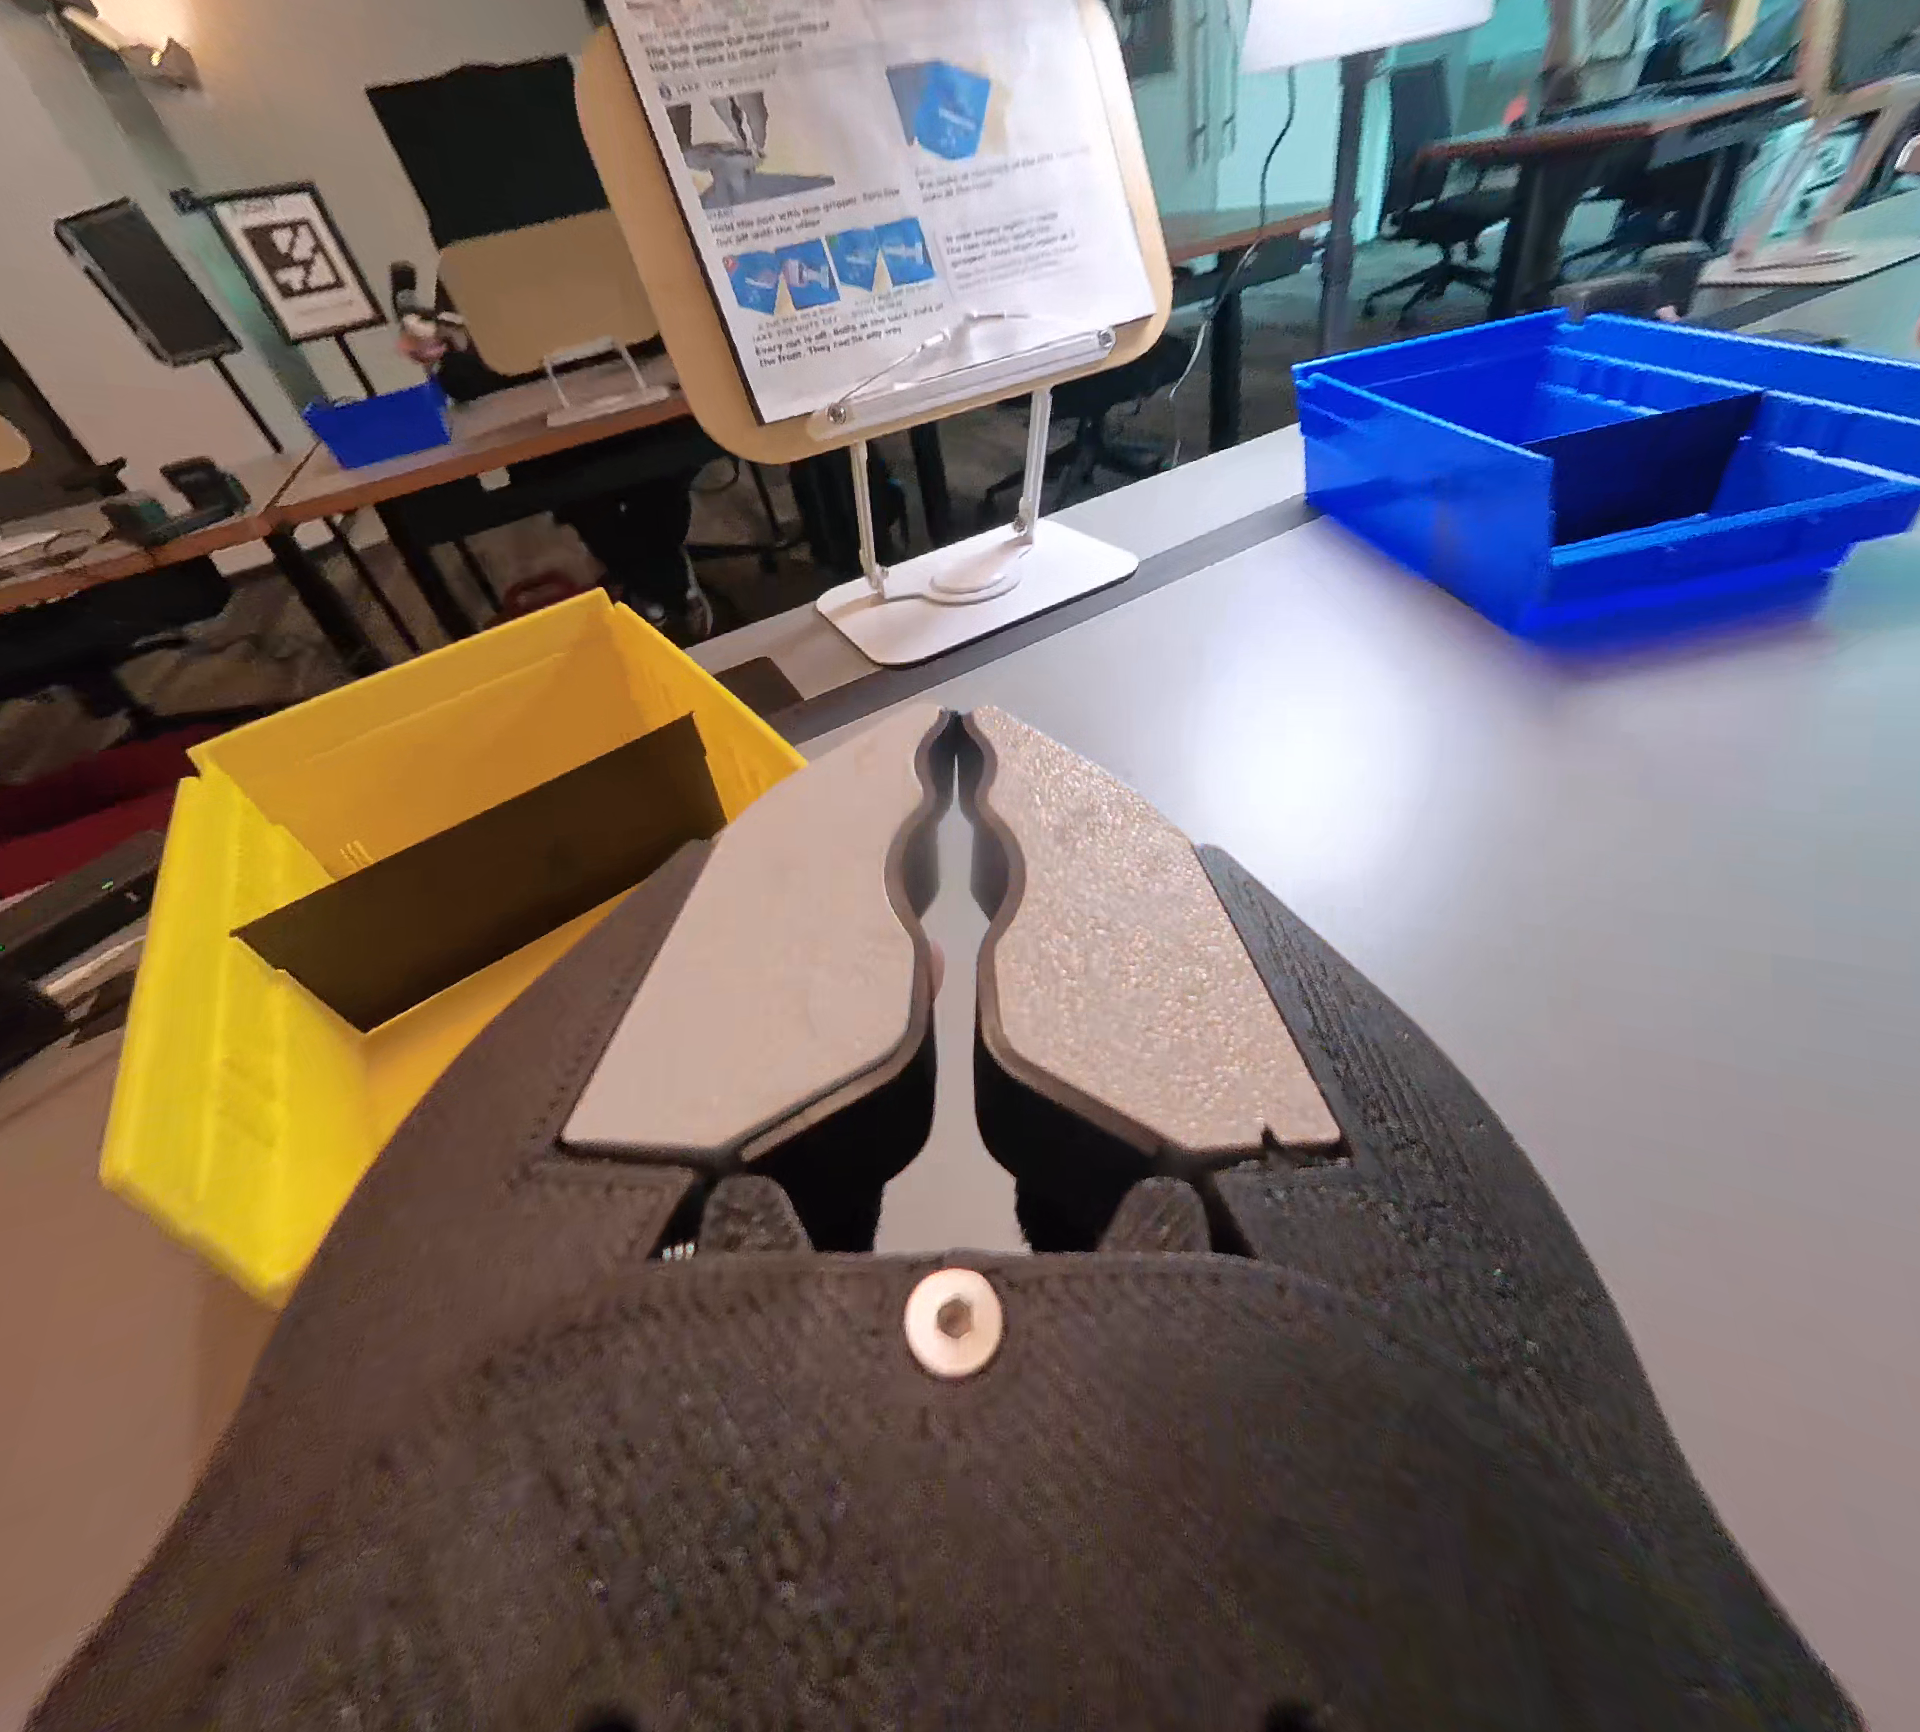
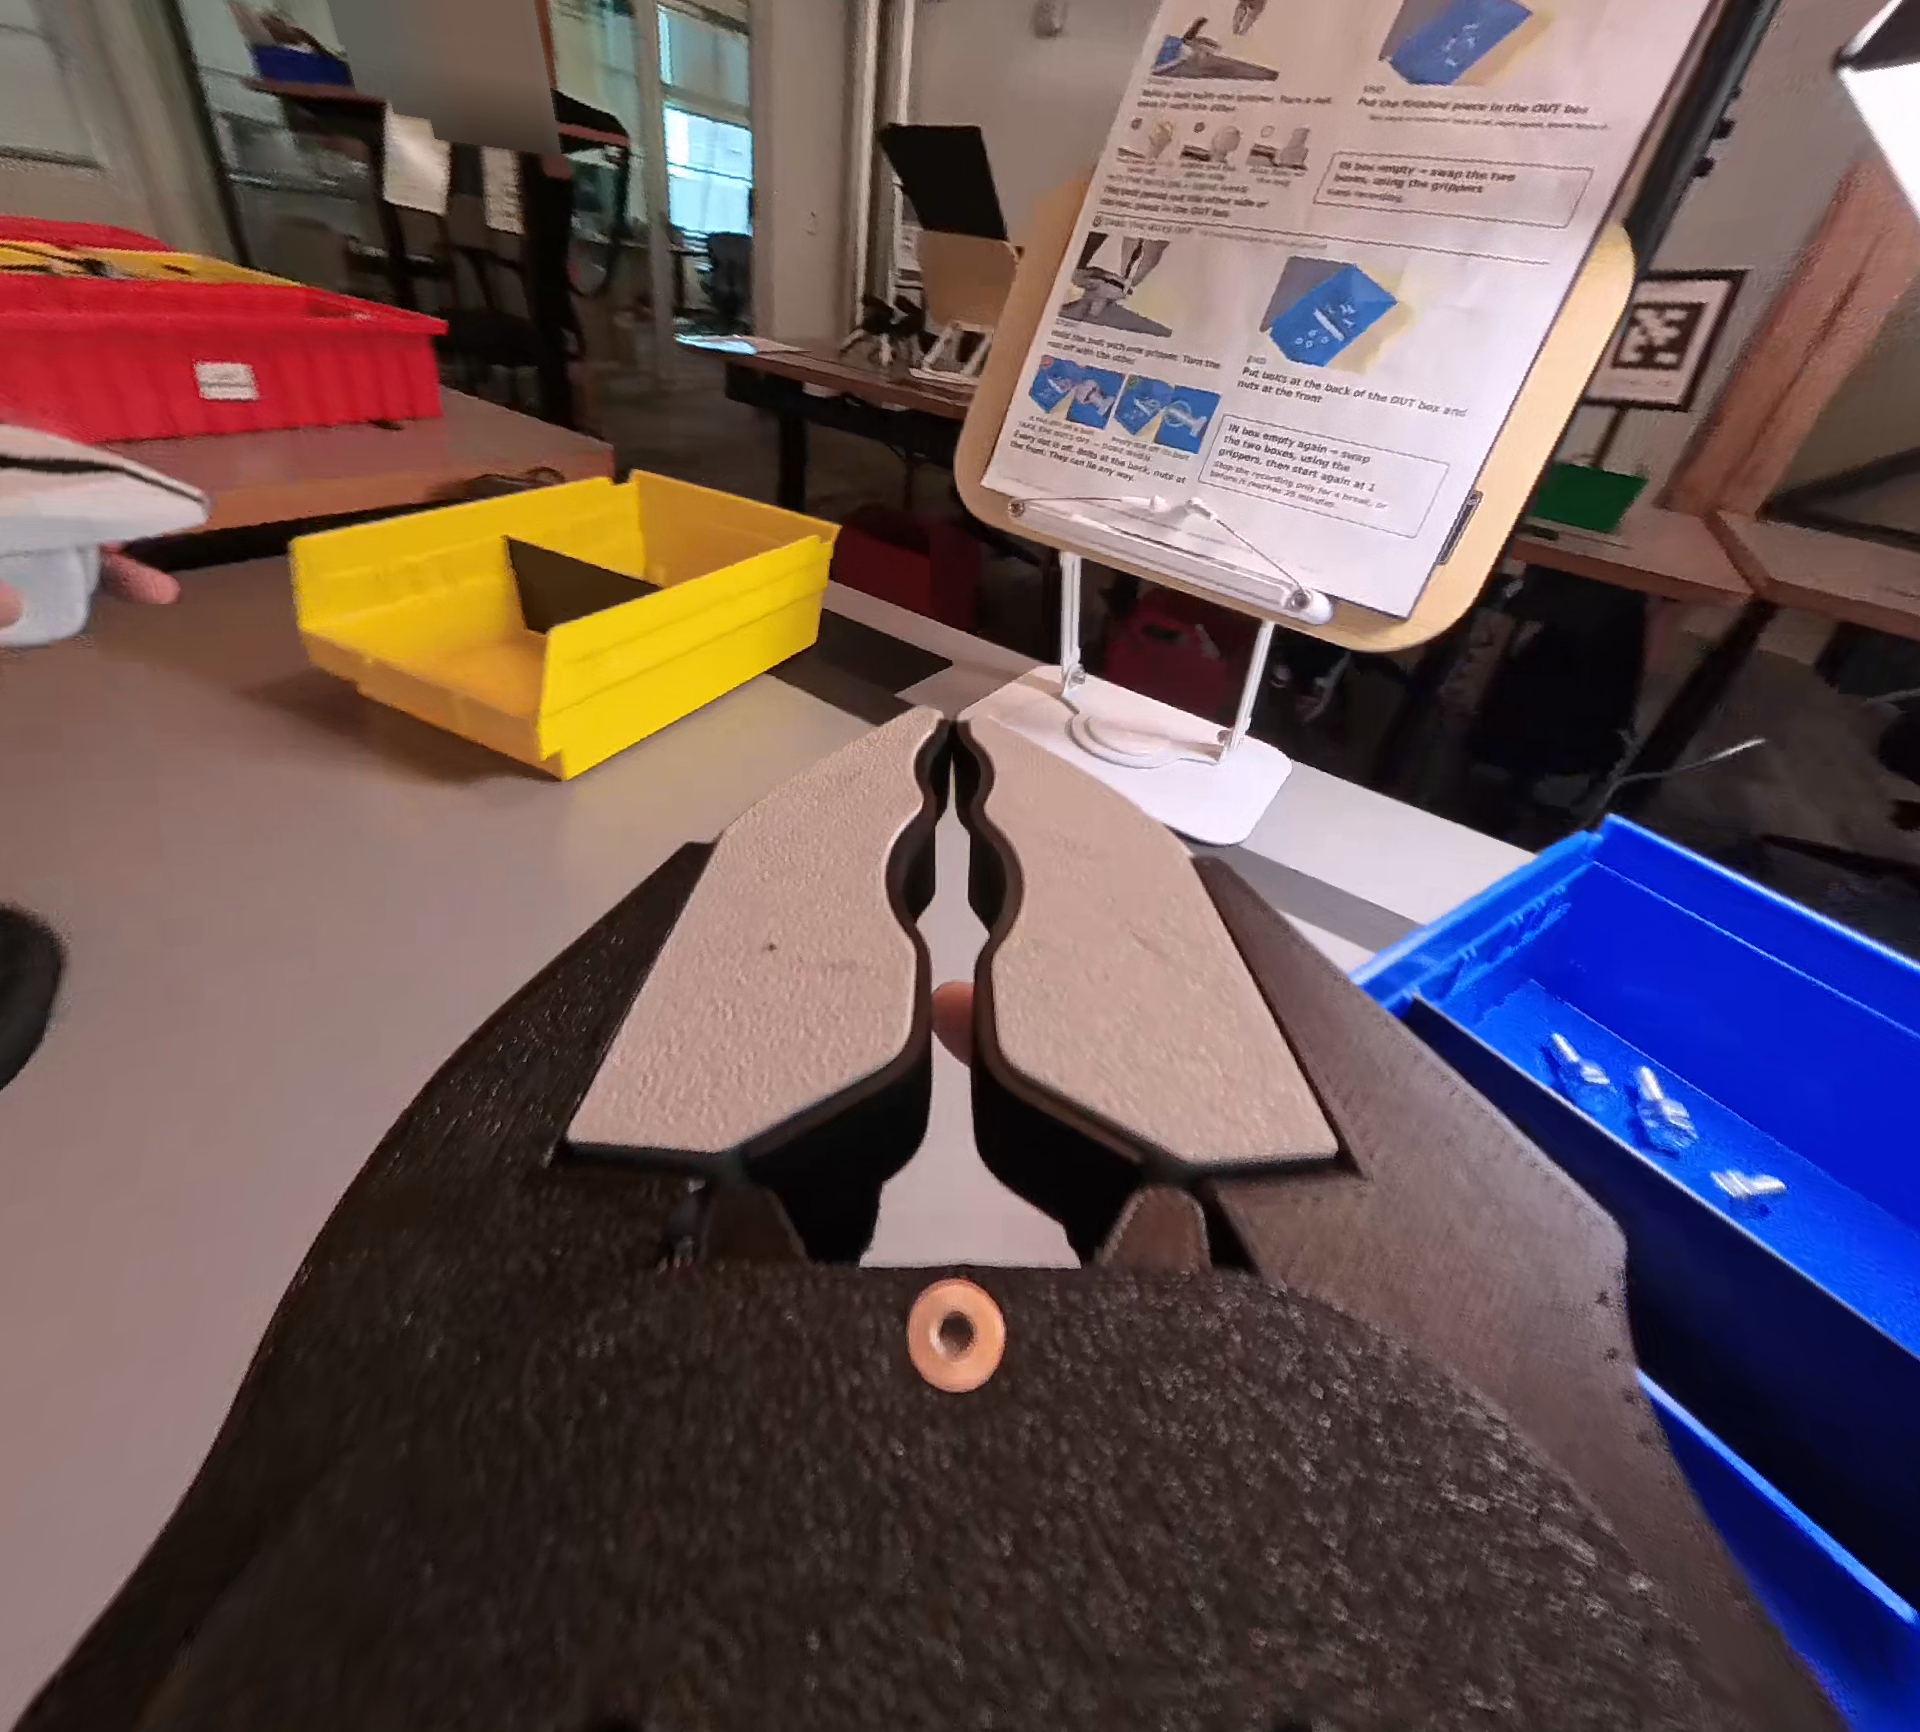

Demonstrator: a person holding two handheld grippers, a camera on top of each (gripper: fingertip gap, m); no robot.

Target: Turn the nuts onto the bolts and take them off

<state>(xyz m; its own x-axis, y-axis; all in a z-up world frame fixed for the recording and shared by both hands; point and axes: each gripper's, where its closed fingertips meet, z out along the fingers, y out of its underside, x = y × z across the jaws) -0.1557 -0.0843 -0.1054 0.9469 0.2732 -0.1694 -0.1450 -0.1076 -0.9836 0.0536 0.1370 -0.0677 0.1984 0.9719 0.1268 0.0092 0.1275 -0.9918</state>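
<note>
Across the grey table (image 2: 312, 851), a yellow bin (image 2: 561, 622) is seen at upper left and a blue bin (image 2: 1766, 1007) at lower right, bolts (image 2: 1662, 1106) lying inside. Both the left gripper (image 1: 956, 737) and right gripper (image 2: 953, 737) are pressed closed, nothing held.

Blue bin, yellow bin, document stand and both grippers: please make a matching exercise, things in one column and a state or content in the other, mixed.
1. blue bin
2. yellow bin
3. document stand
4. left gripper and right gripper

a. fingers shut, holding nothing
b. carries a printed sheet
c. holds small metal parts
d. no parts visible inside

Pairs: 1-c, 2-d, 3-b, 4-a
</note>
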